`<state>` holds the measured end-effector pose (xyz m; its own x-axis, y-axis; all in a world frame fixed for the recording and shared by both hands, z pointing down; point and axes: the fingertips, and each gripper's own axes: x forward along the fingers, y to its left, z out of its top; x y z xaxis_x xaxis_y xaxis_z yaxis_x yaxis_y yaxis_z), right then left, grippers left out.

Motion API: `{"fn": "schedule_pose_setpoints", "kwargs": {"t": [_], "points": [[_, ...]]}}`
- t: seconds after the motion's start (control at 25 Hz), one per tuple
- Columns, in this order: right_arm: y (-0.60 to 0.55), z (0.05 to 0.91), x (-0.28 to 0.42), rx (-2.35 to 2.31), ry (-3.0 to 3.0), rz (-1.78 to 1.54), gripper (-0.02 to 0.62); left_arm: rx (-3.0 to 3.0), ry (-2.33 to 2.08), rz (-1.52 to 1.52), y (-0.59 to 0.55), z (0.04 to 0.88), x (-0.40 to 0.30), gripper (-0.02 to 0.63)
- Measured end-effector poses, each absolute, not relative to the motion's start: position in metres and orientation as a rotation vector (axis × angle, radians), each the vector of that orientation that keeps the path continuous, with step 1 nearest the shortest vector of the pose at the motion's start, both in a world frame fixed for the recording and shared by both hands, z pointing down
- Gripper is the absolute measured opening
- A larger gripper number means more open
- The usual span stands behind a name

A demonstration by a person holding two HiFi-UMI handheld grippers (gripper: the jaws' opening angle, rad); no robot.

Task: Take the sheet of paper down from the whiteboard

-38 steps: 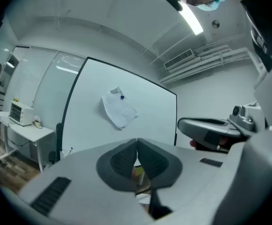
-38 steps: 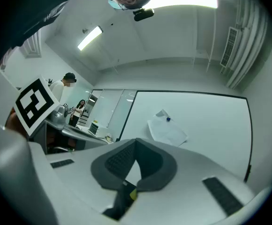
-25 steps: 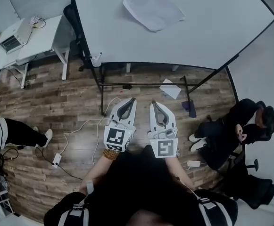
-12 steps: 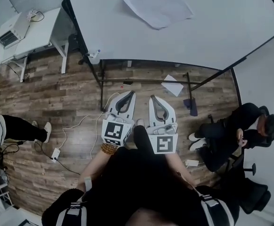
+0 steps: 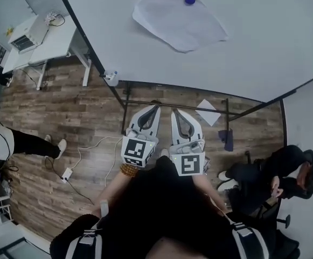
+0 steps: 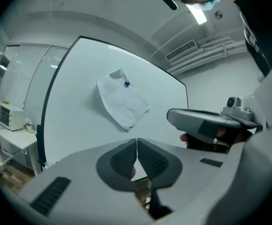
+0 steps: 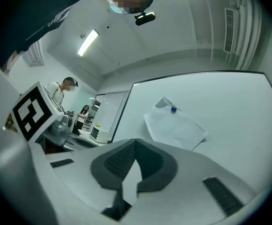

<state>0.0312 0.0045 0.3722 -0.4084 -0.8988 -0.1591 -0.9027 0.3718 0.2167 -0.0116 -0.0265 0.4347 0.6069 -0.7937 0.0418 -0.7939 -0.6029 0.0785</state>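
A white sheet of paper hangs crooked on the whiteboard, pinned near its top by a blue magnet; its top corner is folded. The sheet and magnet lie ahead of the left gripper, and the sheet with its magnet ahead of the right. My left gripper and right gripper are held side by side, level, short of the board and below the paper. Both are shut with nothing between the jaws.
The whiteboard stands on a black frame over a wooden floor. A loose paper lies on the floor beneath it. A white desk stands at the left, cables trail on the floor, and a seated person is at the right.
Both grippers and the view have moved toward the whiteboard; the paper now appears larger and nearer. The jaws stayed shut.
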Motion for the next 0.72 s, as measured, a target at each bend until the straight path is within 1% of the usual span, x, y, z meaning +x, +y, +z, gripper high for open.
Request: {"fn": "schedule_pose_setpoints", "kwargs": {"t": [0.16,0.32,0.52,0.72], "points": [[-0.017,0.374,0.042,-1.636,2.620,0.379,-0.003,2.699,-1.448,0.015,-0.049,0.430,-0.008,0.014],[-0.040,0.372,0.054,-1.594,2.636,0.421,-0.003,2.665,-1.515,0.013,-0.067,0.427,-0.008,0.014],[-0.067,0.365,0.068,-1.646,2.606,0.425,-0.003,2.666,-1.529,-0.005,-0.093,0.420,-0.012,0.014],[-0.091,0.352,0.070,-1.730,2.550,0.500,-0.003,2.709,-1.481,-0.068,-0.121,0.406,-0.017,0.014]]}}
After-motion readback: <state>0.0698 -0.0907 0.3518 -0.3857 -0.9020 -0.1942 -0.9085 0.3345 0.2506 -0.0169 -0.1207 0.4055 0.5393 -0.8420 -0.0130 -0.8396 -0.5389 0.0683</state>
